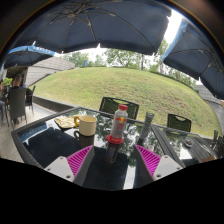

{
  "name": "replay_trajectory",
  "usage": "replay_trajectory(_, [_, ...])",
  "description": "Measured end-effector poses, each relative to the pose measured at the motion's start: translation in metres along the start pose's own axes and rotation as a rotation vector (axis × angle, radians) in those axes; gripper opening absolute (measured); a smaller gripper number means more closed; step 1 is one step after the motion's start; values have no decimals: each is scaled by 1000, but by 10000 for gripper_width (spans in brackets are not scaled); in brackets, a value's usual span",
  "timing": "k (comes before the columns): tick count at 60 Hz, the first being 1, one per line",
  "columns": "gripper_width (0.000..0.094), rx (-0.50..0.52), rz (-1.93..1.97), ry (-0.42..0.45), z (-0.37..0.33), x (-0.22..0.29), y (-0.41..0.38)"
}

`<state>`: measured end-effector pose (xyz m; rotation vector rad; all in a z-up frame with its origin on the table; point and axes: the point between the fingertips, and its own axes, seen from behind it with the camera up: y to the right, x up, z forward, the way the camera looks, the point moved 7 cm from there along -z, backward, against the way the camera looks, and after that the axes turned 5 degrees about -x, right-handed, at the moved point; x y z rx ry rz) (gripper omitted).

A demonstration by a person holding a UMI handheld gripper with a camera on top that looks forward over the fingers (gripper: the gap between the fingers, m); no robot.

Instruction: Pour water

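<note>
A clear bottle [118, 124] with a red label and a pale cap stands upright on the dark glass table [45, 145]. It is just ahead of my fingers and roughly centred between them, and its reflection shows in the glass below it. A cream mug [86, 124] stands on the table to the bottle's left. My gripper [114, 160] is open. Its magenta pads [80, 159] are spread wide with a clear gap on each side of the bottle, and nothing is held.
A dark slender object [147, 126] stands right of the bottle. A small plate [65, 122] lies left of the mug. Chairs [118, 103] stand at the table's far side, and there is another chair [178, 122] to the right. Patio umbrellas [95, 25] hang overhead, with a lawn beyond.
</note>
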<state>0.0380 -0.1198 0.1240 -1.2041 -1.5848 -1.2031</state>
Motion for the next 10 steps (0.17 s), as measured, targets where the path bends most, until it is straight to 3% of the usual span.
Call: replay_trajectory(10, [835, -95, -18, 18, -7, -4, 35])
